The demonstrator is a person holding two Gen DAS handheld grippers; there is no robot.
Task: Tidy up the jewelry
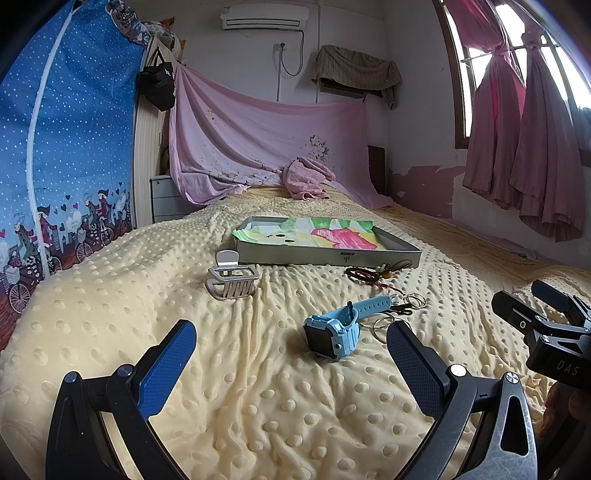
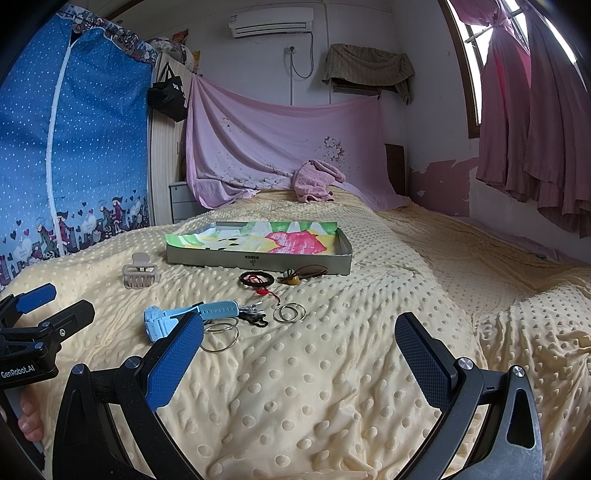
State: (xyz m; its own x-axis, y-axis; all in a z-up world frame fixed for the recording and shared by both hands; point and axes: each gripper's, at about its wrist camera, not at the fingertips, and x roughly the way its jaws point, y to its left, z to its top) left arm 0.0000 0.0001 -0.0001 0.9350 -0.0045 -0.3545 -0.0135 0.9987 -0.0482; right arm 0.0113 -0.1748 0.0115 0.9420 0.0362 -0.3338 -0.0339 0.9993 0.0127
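While both tools gape empty, left tool nears the watch, right tool above the bed.

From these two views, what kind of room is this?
Most likely a home bedroom: a bed under a dotted yellow blanket, an air conditioner on the wall, and pink curtains by the window.

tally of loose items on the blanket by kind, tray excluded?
Blue watch: 1
Hair claw clip: 1
Thin metal rings: about 4, overlapping
Red-black cord bracelet: 1
Brown cord pendant: 1
Black clip: 1
Total: about 9
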